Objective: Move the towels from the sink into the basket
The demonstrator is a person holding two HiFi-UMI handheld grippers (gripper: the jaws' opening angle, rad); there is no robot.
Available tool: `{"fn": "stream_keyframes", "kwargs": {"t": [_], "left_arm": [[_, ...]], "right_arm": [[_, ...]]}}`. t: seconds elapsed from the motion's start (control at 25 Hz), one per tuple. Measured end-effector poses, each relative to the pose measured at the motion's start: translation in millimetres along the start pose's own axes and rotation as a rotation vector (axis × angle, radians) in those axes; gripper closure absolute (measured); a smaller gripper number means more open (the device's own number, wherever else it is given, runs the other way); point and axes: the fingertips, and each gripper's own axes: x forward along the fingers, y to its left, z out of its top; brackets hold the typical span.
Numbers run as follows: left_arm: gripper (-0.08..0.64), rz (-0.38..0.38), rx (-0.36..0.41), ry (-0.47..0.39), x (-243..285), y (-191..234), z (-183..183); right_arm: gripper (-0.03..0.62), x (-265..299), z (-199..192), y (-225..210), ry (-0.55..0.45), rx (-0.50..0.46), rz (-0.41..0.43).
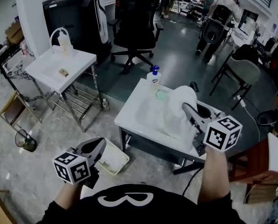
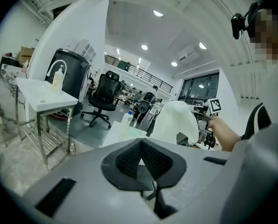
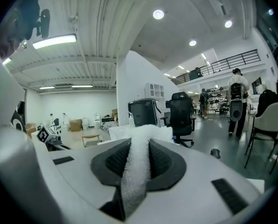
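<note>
Right gripper (image 1: 185, 107): jaws found clenched on a white towel (image 1: 178, 113). In the right gripper view the towel (image 3: 138, 167) is seen as a narrow band of nubbly, looped cloth pinched between the two dark ribbed pads of the gripper (image 3: 138, 146), with a broader fold standing up past the tips. This pile texture is not resolved in the head view, where the towel is seen only as a soft, rounded white mass hanging from the jaws above the right part of the sink (image 1: 129, 106).

Sink: a white, square, smooth-surfaced basin top on metal legs. A pump bottle (image 1: 153, 77) with a blue head is noted at its far edge.

Left gripper (image 1: 99, 146): held low at the near left, well apart from the towel. In the left gripper view its pads (image 2: 141, 148) are seen drawn together with nothing held between them. From that view the towel (image 2: 176, 120) is recorded as a pale hump to the right, with the person's right forearm beside it.

Basket (image 1: 115, 160): a pale, shallow rectangular container on the marbled floor, near and left of the sink, just beside the left gripper. It is shown in the head view only.

A second white sink (image 1: 59, 69) with a looped tap is noted at the far left, and a black office chair (image 1: 135, 22) beyond.
</note>
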Motion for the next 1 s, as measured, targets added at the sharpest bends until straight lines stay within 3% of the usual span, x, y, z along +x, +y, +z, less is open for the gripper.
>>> {"fn": "stream_keyframes", "kwargs": {"t": [0.32, 0.56, 1.0], "left_arm": [[0.555, 0.026, -0.024, -0.014, -43, 33, -3], [0.555, 0.041, -0.006, -0.048, -81, 52, 11], [0.555, 0.097, -0.003, -0.086, -141, 104, 25]], "right_arm": [[0.517, 22, 58, 47, -0.094, -0.055, -0.001], [0.518, 35, 94, 95, -0.164, -0.064, 0.045], [0.518, 69, 150, 210, -0.265, -0.126, 0.208]]}}
